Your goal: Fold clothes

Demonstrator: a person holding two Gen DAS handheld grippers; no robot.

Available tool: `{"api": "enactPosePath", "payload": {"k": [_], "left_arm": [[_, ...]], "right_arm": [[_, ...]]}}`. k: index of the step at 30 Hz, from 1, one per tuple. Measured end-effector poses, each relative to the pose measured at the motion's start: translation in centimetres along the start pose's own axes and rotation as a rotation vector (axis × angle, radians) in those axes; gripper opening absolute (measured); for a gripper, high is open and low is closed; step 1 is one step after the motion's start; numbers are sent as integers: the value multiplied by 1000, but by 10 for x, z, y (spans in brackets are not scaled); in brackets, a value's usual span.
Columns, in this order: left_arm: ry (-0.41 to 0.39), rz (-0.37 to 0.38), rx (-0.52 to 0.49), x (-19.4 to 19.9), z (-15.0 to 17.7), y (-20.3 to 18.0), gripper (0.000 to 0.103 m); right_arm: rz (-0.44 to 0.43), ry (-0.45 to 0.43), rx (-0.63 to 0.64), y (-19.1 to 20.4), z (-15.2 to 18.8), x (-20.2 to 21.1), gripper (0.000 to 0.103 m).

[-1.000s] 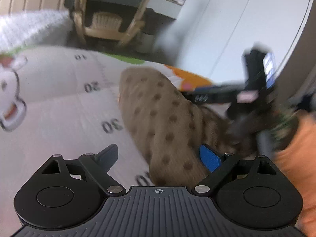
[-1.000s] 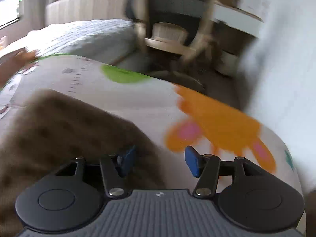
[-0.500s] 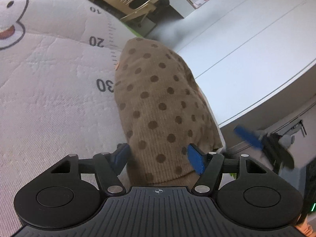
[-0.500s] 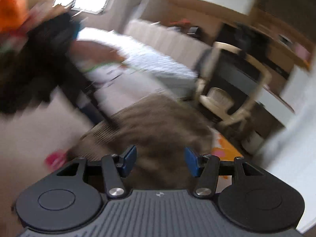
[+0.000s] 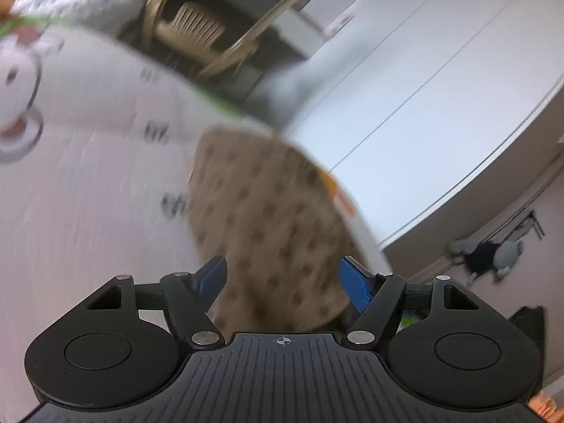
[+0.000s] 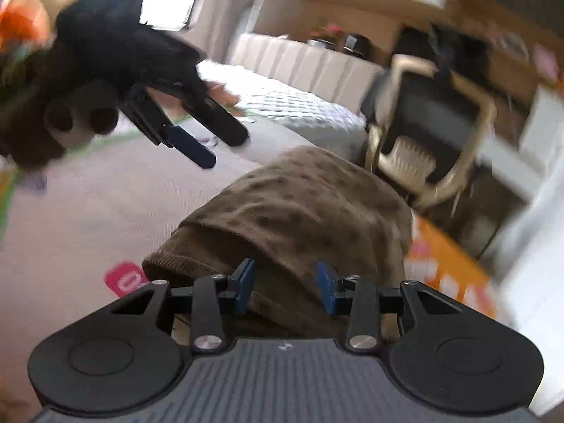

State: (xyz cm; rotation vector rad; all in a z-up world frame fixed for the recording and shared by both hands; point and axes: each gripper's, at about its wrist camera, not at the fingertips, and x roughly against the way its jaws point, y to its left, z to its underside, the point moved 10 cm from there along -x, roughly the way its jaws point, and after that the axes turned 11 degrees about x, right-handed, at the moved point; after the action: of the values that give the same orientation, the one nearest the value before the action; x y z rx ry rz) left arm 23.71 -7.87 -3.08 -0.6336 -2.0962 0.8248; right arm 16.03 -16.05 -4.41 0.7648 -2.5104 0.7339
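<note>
Both grippers gape: left gripper and right gripper each straddle the brown dotted garment lying folded on the printed mat, gripping nothing.

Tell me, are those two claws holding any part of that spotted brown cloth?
No. Both the left gripper and right gripper are open, pads apart; the brown dotted garment lies folded on the mat.

A pale quilted play mat printed with cartoon figures, a green border and a column of dark numerals covers the floor. On it, close to its far edge, lies a folded brown corduroy garment with dark polka dots, partly covering an orange printed patch. A pink printed mark shows just beside the garment's near corner.
</note>
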Motion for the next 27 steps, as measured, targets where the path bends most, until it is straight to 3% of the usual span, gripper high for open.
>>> {"api": "enactPosePath", "payload": {"k": [4,6,7,10,13,15,18,22,23,24,27], "left_arm": [[-17,97,-67,-15,-32,-38,77],[-4,154,-66,-36,-51,-57,91],[3,178,-53,-48,-60,-64,92],[9,75,-13,-91,-78,-55,92],[86,-68,45,-131,-68,-20,91],[90,-63,-28,-136,-62,-22,94],[105,-83,-106,-135,-55,-31,94],[56,-49,-77,-99,-57,-37,95],[37,-66,-97,-86,-52,-35,95],[21,-95,-125,-75,-46,-32,96],[-1,-272,-233,-59,-23,-14,96]], "right_arm": [[-31,-34,-144,-23,-8,-20,40],[-47,-51,-216,-35,-12,-29,49],[-55,-60,-252,-41,-14,-34,52],[-79,-77,-355,-57,-18,-49,58],[-112,18,-378,-41,9,-62,63],[-122,39,-380,-32,23,-51,66],[-132,84,-350,-21,39,-33,69],[-149,99,-373,-31,46,-9,70],[-116,92,-378,-43,41,-14,70],[-82,85,-383,-55,37,-18,71],[19,62,-397,-90,23,-30,78]]}}
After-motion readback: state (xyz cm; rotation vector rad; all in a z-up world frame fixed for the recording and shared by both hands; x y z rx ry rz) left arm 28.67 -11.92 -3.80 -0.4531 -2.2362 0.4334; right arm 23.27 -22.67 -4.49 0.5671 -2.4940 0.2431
